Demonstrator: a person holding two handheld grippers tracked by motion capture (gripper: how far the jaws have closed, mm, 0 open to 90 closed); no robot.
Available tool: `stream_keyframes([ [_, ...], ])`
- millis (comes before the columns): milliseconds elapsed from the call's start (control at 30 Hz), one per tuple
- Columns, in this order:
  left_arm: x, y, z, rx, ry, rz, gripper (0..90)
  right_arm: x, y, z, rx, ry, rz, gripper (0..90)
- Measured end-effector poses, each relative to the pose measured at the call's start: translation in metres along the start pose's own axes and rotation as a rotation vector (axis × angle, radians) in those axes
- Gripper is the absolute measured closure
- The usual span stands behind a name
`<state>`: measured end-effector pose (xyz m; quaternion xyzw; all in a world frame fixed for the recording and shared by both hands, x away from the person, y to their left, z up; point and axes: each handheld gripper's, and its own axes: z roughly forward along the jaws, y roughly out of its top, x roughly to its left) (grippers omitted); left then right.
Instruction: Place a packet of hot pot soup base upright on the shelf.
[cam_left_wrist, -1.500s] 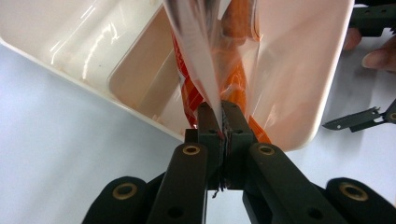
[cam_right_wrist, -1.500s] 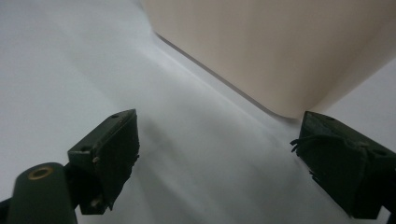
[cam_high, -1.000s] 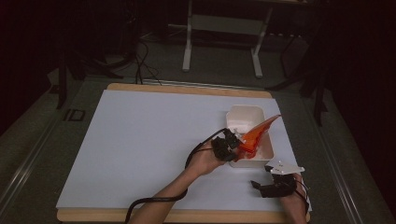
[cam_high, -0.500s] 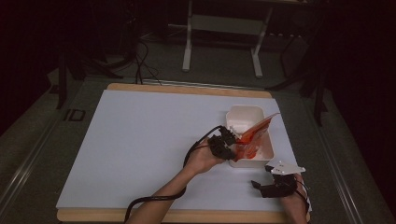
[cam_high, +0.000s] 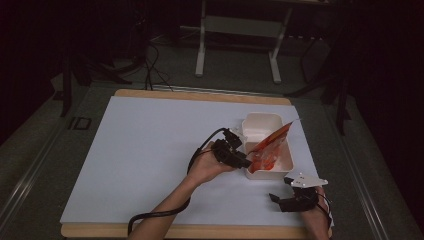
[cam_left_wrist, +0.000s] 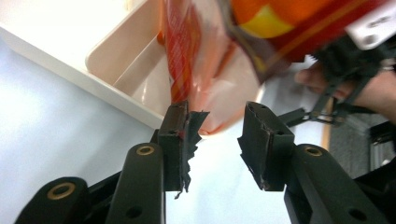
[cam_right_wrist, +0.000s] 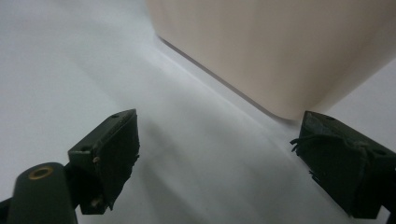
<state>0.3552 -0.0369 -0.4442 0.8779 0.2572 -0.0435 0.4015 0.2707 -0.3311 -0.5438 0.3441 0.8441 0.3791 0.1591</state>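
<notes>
An orange and red packet (cam_high: 267, 147) leans in a cream two-part container (cam_high: 260, 117) at the table's right, its top corner sticking out over the far right rim. My left gripper (cam_high: 245, 161) sits at the container's near left corner. Its jaws have just been opening, and in the left gripper view they (cam_left_wrist: 217, 126) stand apart, with the packet (cam_left_wrist: 205, 60) just beyond the pads, brushing the left one. My right gripper (cam_high: 275, 200) rests open near the front edge. In its own view it (cam_right_wrist: 219, 140) faces the container's outer wall (cam_right_wrist: 280, 46), with nothing between the jaws.
The white mat (cam_high: 150, 150) lies on a wooden board. Past the table's far edge stand metal stand legs (cam_high: 201, 50) and cables on a dark floor. A cable (cam_high: 160, 215) trails from my left hand off the front edge.
The packet has dropped from a raised tilt into the container. My left jaws have gone from shut on it to apart, and the hand has drawn back a little. The right gripper has stayed still.
</notes>
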Motion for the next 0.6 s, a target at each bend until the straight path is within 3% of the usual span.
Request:
stream_keyframes([
  [200,0.0,-0.019,-0.028,-0.065,-0.014,-0.011,60.4,-0.001,-0.002,-0.003,-0.002,0.002,0.013,12.6],
  [300,0.003,-0.036,-0.046,-0.109,0.004,-0.035,59.5,-0.001,-0.003,-0.004,-0.004,0.0,0.02,12.3],
  [367,0.007,-0.051,-0.059,-0.131,0.037,-0.054,59.0,-0.002,-0.003,-0.005,-0.005,0.0,0.027,11.8],
  [533,0.021,-0.097,-0.083,-0.148,0.177,-0.114,58.1,-0.004,-0.004,-0.007,-0.002,0.0,0.034,11.0],
  [567,0.021,-0.097,-0.083,-0.148,0.177,-0.114,57.6,-0.004,-0.004,-0.008,-0.002,-0.002,0.031,10.6],
  [600,0.025,-0.111,-0.087,-0.144,0.229,-0.121,57.3,-0.004,-0.004,-0.008,0.003,-0.002,0.032,10.5],
])
